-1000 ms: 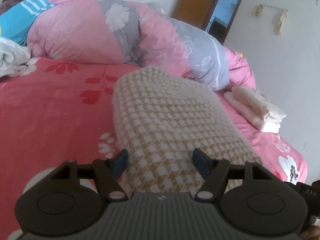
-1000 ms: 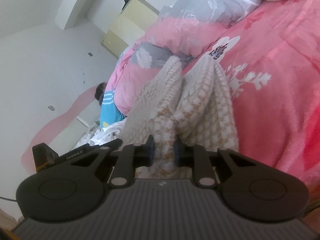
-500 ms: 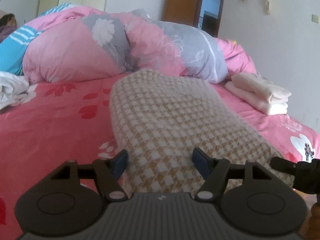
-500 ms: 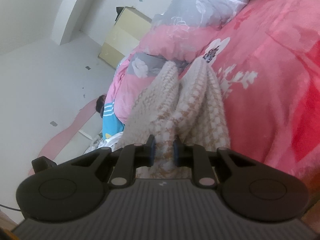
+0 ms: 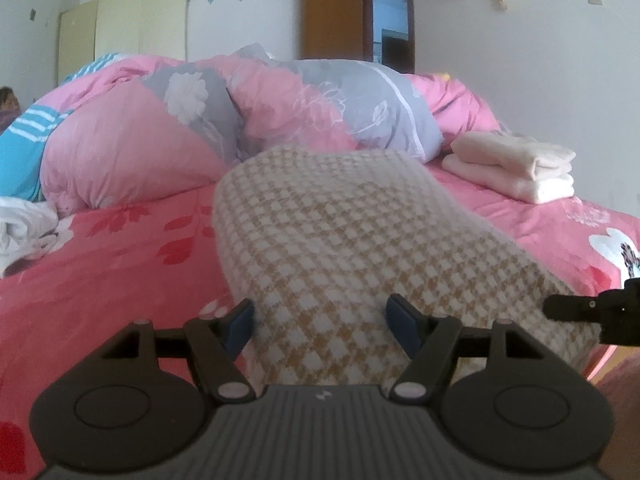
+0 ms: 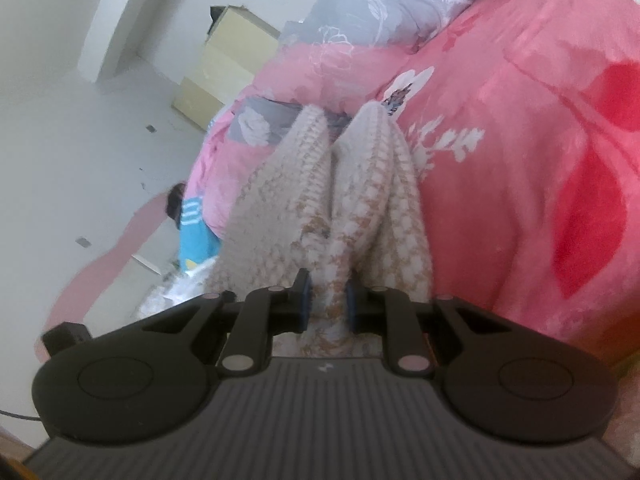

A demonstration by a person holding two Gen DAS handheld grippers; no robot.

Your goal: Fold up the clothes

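A beige and white checked knit garment [image 5: 340, 240] lies stretched over the red floral bed sheet [image 5: 100, 280], its near end raised. My left gripper [image 5: 322, 320] stands open at that near end, the left pad at the cloth's edge and the right pad over the cloth. My right gripper [image 6: 327, 304] is shut on a bunched fold of the same garment [image 6: 360, 200], which fans out from the pads in ridges. Its black tip [image 5: 592, 308] shows at the right edge of the left wrist view.
A pink and grey duvet [image 5: 200, 128] is heaped across the back of the bed. Folded cream towels [image 5: 516, 168] sit at the back right, crumpled white cloth [image 5: 20, 224] at the far left. A person in a blue striped top [image 6: 192, 232] is beyond the duvet.
The left wrist view has rolled level and shifted a little along the garment's end. The right gripper's tip has come into its right edge. The right gripper keeps its hold.
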